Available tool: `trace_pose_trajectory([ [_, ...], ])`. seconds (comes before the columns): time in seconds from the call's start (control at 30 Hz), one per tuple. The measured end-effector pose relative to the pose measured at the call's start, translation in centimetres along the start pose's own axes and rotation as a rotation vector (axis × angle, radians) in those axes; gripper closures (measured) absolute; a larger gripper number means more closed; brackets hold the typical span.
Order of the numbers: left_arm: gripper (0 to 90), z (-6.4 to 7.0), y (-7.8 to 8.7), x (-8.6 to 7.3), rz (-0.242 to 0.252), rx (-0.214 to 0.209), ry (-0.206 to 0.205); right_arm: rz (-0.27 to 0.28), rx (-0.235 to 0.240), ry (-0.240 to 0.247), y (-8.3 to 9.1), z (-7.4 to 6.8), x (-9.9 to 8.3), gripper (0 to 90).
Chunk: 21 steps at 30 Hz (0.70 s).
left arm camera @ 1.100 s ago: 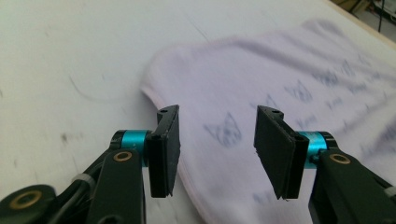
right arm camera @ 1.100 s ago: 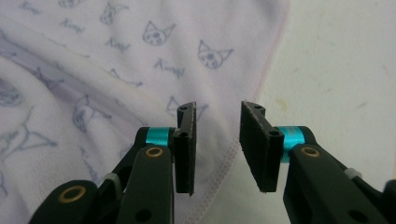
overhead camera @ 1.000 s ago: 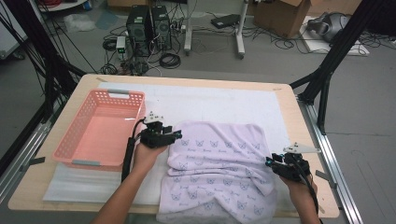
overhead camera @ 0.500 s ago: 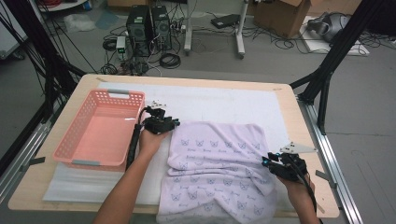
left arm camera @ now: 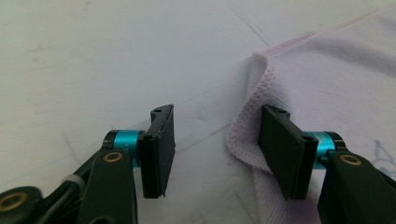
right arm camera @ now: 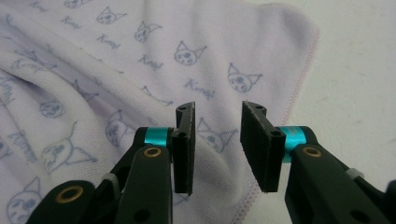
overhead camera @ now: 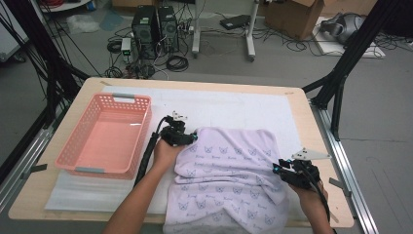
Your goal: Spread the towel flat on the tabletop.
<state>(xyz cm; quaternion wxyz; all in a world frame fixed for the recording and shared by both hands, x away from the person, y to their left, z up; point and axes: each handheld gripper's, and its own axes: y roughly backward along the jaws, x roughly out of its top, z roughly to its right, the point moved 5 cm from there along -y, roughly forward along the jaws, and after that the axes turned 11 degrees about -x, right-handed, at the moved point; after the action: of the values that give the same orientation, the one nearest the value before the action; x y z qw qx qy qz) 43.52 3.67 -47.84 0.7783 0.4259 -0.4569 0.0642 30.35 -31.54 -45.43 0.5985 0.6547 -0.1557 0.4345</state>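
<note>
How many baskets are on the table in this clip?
1. A pink basket sits at the table's left side, beside the left gripper and apart from the towel.

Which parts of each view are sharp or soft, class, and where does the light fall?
High view: even light, mildly soft throughout, pale sheen inside the basket. Left gripper view: black jaws crisp, the towel edge blurs with distance, the mat looks washed out. Right gripper view: the towel's cat print is sharp near the jaws, softer at the frame's edges.

High view overhead facing forward, both tool views close, sharing towel (overhead camera: 229,170)
</note>
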Motion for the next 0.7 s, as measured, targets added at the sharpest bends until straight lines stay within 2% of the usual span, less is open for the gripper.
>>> trace_pose_trajectory([
  [0.03,47.7,0.4,-0.1,0.0,0.002,-0.007,-0.020,0.002,0.000,0.003,0.0,0.0,0.0,65.1],
  [0.1,61.9,1.1,-0.4,-0.1,0.013,-0.036,-0.055,0.001,0.002,0.006,-0.1,0.0,0.0,65.1],
  [0.13,66.1,1.3,-0.5,-0.1,0.016,-0.042,-0.067,-0.002,0.006,0.003,-0.1,0.0,0.0,65.1],
  [0.23,78.0,1.8,-0.6,0.0,0.015,-0.054,-0.087,0.000,0.004,0.003,-0.1,0.0,-0.1,65.1],
  [0.3,82.4,1.7,-0.5,0.0,0.019,-0.048,-0.089,0.000,0.003,0.003,-0.1,0.1,-0.1,65.0],
  [0.37,84.1,1.0,-0.3,0.2,0.040,-0.028,-0.056,-0.002,0.005,-0.004,0.0,0.1,-0.1,65.0],
  [0.4,84.6,0.3,0.0,0.4,0.067,-0.003,-0.023,0.001,0.003,-0.004,0.0,0.1,-0.1,65.0],
  [0.43,84.8,-0.2,0.2,0.5,0.080,0.014,-0.007,0.002,0.004,0.000,-0.1,0.2,-0.1,64.9],
  [0.53,85.2,-2.5,1.5,1.0,0.127,0.108,0.049,0.002,0.005,-0.008,-0.2,0.3,0.0,64.8],
  [0.67,85.2,-4.4,2.2,0.9,0.149,0.178,0.101,0.002,0.006,-0.017,-0.8,0.4,0.2,64.5],
  [0.7,83.8,-4.6,2.2,0.8,0.147,0.175,0.116,0.000,0.003,-0.020,-1.0,0.4,0.3,64.2],
])
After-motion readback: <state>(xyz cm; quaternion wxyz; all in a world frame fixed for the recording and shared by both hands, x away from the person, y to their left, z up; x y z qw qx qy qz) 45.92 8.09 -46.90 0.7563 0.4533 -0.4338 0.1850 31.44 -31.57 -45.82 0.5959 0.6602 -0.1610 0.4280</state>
